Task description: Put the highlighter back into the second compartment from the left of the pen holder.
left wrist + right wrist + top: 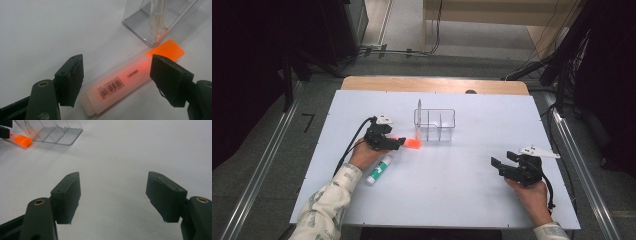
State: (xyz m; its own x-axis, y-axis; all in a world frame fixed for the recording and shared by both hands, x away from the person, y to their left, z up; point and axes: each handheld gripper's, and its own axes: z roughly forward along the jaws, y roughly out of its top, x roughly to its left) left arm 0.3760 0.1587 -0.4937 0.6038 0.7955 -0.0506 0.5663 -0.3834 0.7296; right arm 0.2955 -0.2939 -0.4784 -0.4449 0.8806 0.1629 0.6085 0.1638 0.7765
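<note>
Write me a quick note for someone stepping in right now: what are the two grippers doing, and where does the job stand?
Left gripper: open, jaws either side of the orange highlighter, not yet closed on it.
Right gripper: open, holding nothing, over bare table.
Highlighter lies flat beside the clear organizer.
Glue stick lies by the left hand.
Done: nothing gripped yet.
Left: probably grip the highlighter and put it in the organizer, then perhaps the glue stick.

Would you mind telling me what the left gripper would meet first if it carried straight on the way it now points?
Most likely the orange highlighter: it lies on the table between the left gripper's open jaws, running along its line. Just past its cap stands the clear organiser, though depth is hard to judge.
</note>
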